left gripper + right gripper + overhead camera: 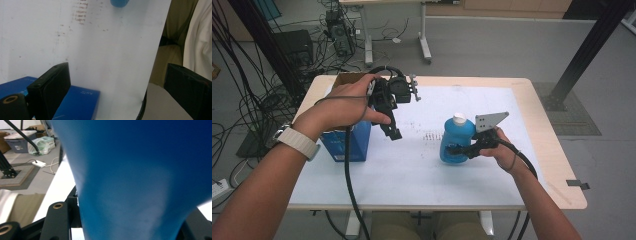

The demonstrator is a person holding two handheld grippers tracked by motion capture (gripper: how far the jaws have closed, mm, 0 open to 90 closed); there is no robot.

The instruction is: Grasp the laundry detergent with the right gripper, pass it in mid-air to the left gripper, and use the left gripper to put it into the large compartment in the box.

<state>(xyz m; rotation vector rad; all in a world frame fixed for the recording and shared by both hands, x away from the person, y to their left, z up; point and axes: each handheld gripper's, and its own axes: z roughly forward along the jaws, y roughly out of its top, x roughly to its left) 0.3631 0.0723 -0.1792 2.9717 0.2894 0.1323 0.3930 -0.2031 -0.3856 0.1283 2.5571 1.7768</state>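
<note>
A blue bottle (pixel 457 136) with a white cap is held slightly off the white tabletop (pixel 412 170), right of centre. My right gripper (pixel 460 148) is shut on its lower body from the right, and in the right gripper view the bottle (pixel 140 170) sits close between the black jaws of my right gripper (pixel 125 225). My left gripper (pixel 390 126) hangs above the right edge of a blue box (pixel 356 142). In the left gripper view my left gripper (pixel 117 67) is open with nothing between its jaws; the box (pixel 80 102) lies below and the bottle's base (pixel 120 2) is far off.
The blue box has an open brown cardboard top (pixel 348 78) near the table's far left corner. Faint brown marks (pixel 432 136) stain the sheet at mid-table. Cables, a computer case (pixel 339 32) and black frame posts (pixel 587 50) stand on the floor beyond.
</note>
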